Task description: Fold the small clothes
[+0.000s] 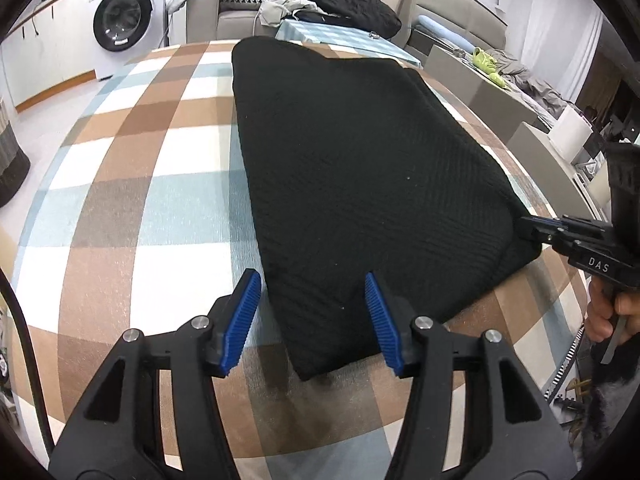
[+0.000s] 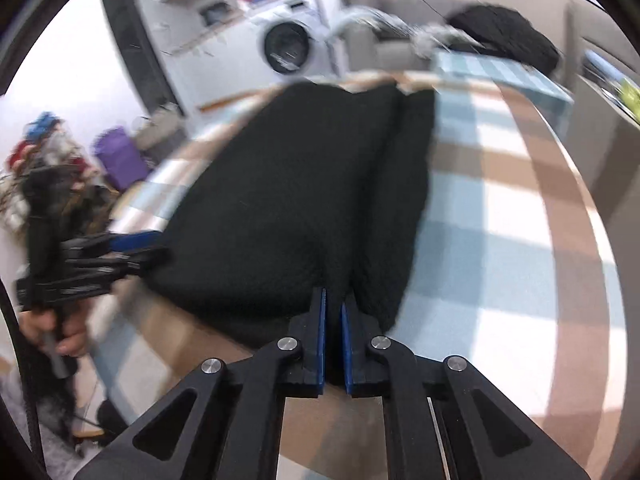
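Item one: black knit garment [image 1: 360,184], folded lengthwise, lying flat on my desk [image 1: 132,216], which is covered in a brown, white and pale blue check cloth. The garment runs from the near edge away toward the far edge, and a doubled layer shows along its right side in the right wrist view.

Item two: my left gripper [image 1: 310,320], jaws spread wide, blue ribbed pads facing each other. It holds nothing. The near left corner of the garment lies between and just below the two fingers; the right finger hangs over the fabric, the left finger over bare check cloth beside the garment's edge.

Item three: my right gripper [image 2: 333,312], jaws nearly closed, with only a narrow gap between the blue pads. It sits at the near right corner of the garment, and a pinch of the black fabric appears to be caught between the pads, though the right wrist view is blurred. In the left wrist view its tip meets the garment's right corner at desk level.

Item four: background. White washing machine [image 1: 122,20] at the far left; a sofa [image 1: 236,12] behind the desk carrying a heap of dark clothing [image 1: 344,0].
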Available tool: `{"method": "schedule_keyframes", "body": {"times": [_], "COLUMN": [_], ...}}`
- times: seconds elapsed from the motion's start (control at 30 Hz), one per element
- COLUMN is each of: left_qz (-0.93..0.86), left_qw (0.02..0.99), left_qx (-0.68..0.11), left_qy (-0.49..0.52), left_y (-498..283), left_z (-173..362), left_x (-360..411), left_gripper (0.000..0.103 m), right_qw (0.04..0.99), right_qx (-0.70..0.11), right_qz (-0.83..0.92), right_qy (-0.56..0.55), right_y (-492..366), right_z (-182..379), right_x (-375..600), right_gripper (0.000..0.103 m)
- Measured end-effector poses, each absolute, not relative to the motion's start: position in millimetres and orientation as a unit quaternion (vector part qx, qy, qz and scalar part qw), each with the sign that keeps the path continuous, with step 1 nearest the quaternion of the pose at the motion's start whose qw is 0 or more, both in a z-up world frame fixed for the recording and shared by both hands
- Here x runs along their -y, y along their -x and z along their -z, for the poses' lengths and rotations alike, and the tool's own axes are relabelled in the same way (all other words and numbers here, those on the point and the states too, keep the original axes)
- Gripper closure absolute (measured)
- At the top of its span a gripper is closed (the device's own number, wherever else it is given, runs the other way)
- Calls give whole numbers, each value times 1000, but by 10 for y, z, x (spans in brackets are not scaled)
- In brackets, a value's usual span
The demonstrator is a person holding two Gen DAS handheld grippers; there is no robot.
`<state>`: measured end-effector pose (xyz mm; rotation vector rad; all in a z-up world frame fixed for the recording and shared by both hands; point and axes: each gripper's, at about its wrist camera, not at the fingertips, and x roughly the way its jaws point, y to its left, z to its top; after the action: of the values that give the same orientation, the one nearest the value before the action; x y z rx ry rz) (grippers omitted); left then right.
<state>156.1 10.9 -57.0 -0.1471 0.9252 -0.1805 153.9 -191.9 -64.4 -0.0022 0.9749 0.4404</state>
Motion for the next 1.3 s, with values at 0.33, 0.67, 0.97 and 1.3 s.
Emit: {"method": "schedule_keyframes", "body": {"times": [0.33, 0.67, 0.97, 1.3], "left_qz": [81, 62, 52, 31], "left_qw": [886, 897, 914, 954], "left_qx": [-444, -429, -395, -289], "left_qy": [105, 88, 79, 66], "left_y": [-1629, -1989, -1974, -1502], "left_z": [607, 531, 354, -118], "left_x": [-214, -277, -388, -503], "left_gripper": [72, 80, 74, 17], "right_qw": [868, 876, 904, 929], "right_qx": [-457, -450, -398, -317], "right_qz": [-187, -174, -154, -189], "right_qy": [-49, -19, 6, -15], "right_y": [-1766, -1908, -1863, -1543], "right_z": [732, 752, 563, 157], "right_x": [1928, 1683, 1691, 1834], "right_gripper": [59, 70, 44, 0]}}
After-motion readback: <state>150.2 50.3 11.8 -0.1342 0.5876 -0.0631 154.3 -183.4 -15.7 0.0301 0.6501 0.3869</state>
